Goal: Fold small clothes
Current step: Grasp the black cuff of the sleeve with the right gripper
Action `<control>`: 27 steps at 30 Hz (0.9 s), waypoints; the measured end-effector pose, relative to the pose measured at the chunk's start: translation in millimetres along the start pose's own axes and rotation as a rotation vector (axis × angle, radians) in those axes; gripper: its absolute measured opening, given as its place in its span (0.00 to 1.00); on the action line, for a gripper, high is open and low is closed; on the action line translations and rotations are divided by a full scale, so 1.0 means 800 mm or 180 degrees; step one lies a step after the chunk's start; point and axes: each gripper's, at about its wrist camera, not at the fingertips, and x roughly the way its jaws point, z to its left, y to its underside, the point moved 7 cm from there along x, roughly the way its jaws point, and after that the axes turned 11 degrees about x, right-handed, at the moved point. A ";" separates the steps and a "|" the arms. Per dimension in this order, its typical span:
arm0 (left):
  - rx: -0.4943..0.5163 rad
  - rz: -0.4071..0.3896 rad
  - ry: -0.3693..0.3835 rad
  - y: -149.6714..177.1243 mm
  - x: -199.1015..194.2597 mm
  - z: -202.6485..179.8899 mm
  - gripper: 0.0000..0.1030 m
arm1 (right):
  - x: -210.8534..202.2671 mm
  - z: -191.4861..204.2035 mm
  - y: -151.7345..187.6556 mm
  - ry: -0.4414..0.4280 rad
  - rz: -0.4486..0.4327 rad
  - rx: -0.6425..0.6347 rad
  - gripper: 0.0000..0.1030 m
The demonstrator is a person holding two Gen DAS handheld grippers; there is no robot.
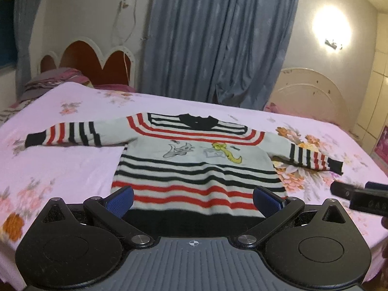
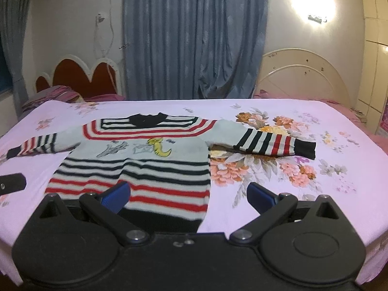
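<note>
A small striped sweater (image 1: 194,167) in white, black and red with a cartoon print lies flat on the pink floral bedsheet (image 1: 60,169), both sleeves spread out. It also shows in the right wrist view (image 2: 135,167). My left gripper (image 1: 192,200) is open and empty, above the sweater's black hem. My right gripper (image 2: 188,195) is open and empty, over the hem's right corner. The right gripper's tip shows at the right edge of the left wrist view (image 1: 359,194). Part of the left gripper shows at the left edge of the right wrist view (image 2: 12,183).
A red heart-shaped headboard (image 1: 97,60) with folded bedding (image 1: 51,82) stands at the far left. A cream headboard (image 1: 310,94) stands at the far right. Blue curtains (image 1: 218,41) hang behind the bed. A wall lamp (image 1: 332,41) glares at the upper right.
</note>
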 end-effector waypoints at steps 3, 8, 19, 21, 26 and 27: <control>-0.0026 -0.0001 0.0012 -0.018 0.028 0.011 1.00 | 0.019 0.005 -0.015 0.0056 -0.0038 0.0033 0.98; 0.0120 -0.0068 0.0063 -0.049 0.065 0.021 1.00 | 0.052 0.015 -0.036 0.0106 -0.0082 0.0131 0.96; 0.0055 -0.0027 0.0594 -0.073 0.143 -0.012 1.00 | 0.096 -0.033 -0.068 0.0318 -0.0163 0.0526 0.77; 0.0081 0.0008 0.0609 -0.074 0.156 -0.025 1.00 | 0.110 -0.057 -0.072 0.0386 -0.0153 0.0610 0.73; 0.0111 0.0090 0.0513 -0.081 0.195 -0.050 1.00 | 0.161 -0.131 -0.086 0.0575 -0.0124 0.0899 0.58; 0.0095 0.0115 0.0472 -0.083 0.205 -0.053 1.00 | 0.175 -0.146 -0.090 0.0598 -0.0112 0.0956 0.53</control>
